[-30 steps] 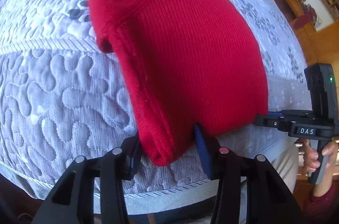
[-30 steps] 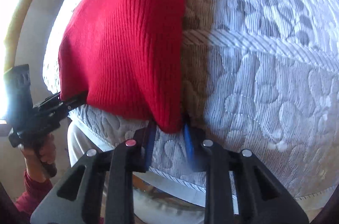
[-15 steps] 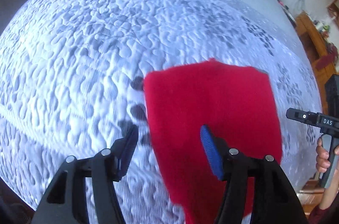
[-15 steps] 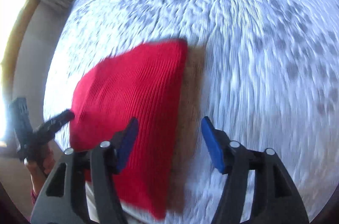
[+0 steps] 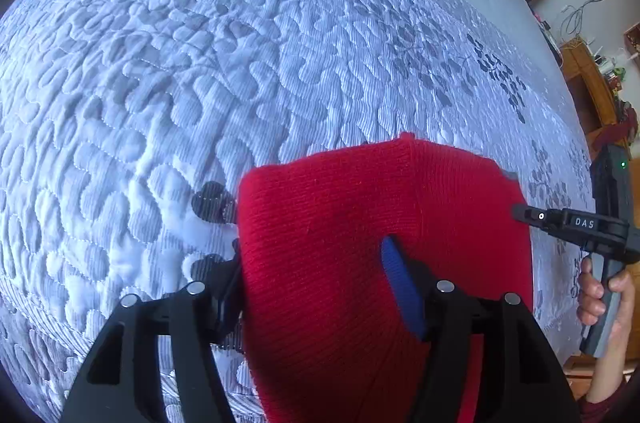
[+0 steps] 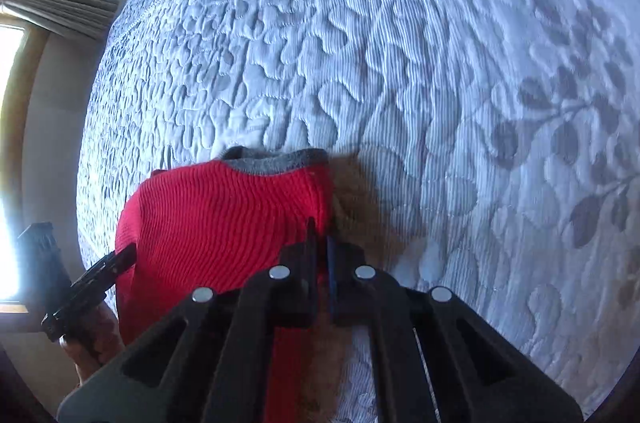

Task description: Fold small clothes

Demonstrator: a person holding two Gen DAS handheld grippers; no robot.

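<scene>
A bed (image 5: 240, 63) with a pale quilted cover, stitched in winding lines and printed with grey leaves, fills both views; on it, near the edge closest to the person, lies a red ribbed knit garment (image 5: 340, 243), folded over on itself, with a grey band (image 6: 276, 161) showing along its far edge in the right wrist view and a brownish patch on the cover just beside its right side; the left gripper (image 5: 310, 263) stands over the garment's left part with its fingers wide and opening, the red knit between them, the blue pad (image 5: 400, 283) of one finger clear above the cloth and the other finger at the garment's left edge, where I cannot tell whether it touches; the right gripper (image 6: 320, 243) has its fingers drawn together at the garment's right edge, and whether a fold of the knit is caught between them cannot be told; a hand (image 5: 604, 299) holds the right gripper's handle at the right of the left wrist view.
</scene>
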